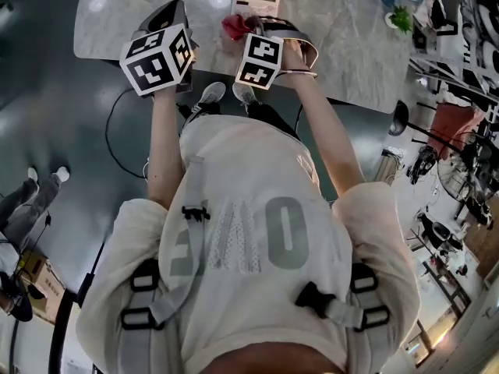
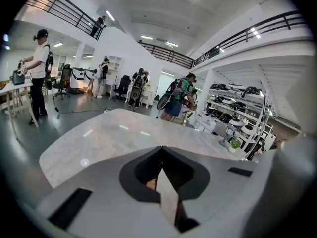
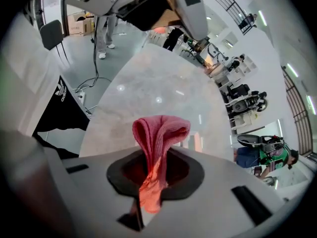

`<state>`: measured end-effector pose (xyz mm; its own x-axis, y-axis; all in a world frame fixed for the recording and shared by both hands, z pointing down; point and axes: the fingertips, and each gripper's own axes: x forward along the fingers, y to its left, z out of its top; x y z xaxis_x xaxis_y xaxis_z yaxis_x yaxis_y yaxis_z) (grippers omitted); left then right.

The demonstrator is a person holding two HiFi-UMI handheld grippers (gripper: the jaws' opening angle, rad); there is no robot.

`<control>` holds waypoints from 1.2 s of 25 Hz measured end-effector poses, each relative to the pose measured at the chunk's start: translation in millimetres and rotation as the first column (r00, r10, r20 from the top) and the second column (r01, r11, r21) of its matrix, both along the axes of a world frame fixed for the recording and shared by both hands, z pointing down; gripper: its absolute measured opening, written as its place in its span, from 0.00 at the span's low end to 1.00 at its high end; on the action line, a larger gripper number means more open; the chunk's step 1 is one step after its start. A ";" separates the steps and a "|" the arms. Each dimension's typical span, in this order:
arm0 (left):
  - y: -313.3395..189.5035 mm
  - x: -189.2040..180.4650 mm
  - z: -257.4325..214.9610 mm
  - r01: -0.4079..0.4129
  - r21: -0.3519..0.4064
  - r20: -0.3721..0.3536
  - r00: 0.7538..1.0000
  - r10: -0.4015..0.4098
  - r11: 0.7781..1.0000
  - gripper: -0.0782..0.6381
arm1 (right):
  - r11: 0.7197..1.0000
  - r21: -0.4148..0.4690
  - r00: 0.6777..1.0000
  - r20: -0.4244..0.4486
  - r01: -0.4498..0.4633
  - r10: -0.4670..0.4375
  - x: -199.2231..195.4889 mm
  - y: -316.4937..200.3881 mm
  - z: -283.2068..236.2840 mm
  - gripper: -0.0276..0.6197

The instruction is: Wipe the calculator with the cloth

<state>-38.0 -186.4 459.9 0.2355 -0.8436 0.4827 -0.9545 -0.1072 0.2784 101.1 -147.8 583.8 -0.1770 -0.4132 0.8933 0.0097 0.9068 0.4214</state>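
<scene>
Right gripper [image 3: 157,155]: its fingers [image 3: 223,172] are clamping the red cloth [image 3: 159,130], which is bunching up in a fold past the tips. Left gripper [image 2: 162,150]: its fingers [image 2: 99,182] are pressing together with nothing between them, pointing out across the tabletop [image 1: 335,45]. The calculator [image 1: 257,1] is lying flat near the tabletop's far edge, just beyond the cloth. Progress, as I am judging it: the cloth is in hand, but I am seeing no wiping contact, so the wipe itself is looking not yet done. In the head view the cloth and right gripper are covering the calculator's near end, so I cannot tell whether they are touching. The keys are showing too small to judge cleanliness
</scene>
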 end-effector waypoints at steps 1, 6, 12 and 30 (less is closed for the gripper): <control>-3.1 0.5 -9.1 0.009 0.022 0.006 1.000 -0.009 1.000 0.14 | 1.000 0.026 1.000 0.020 -0.013 0.012 0.2 -9.9 -11.8 0.13; -19.8 20.4 -57.0 -0.023 0.140 0.074 0.997 0.012 0.990 0.14 | 0.975 0.151 0.965 0.231 -0.161 0.123 15.3 -63.8 -92.8 0.13; -27.5 48.5 -111.1 -0.115 0.263 0.197 0.978 0.064 0.958 0.14 | 0.876 0.287 0.832 0.517 -0.388 0.199 52.7 -91.4 -201.6 0.13; -20.6 127.3 -176.7 -0.297 0.439 0.358 0.924 0.138 0.848 0.14 | 0.601 0.113 0.320 0.915 -0.791 0.248 163.3 -20.0 -267.0 0.13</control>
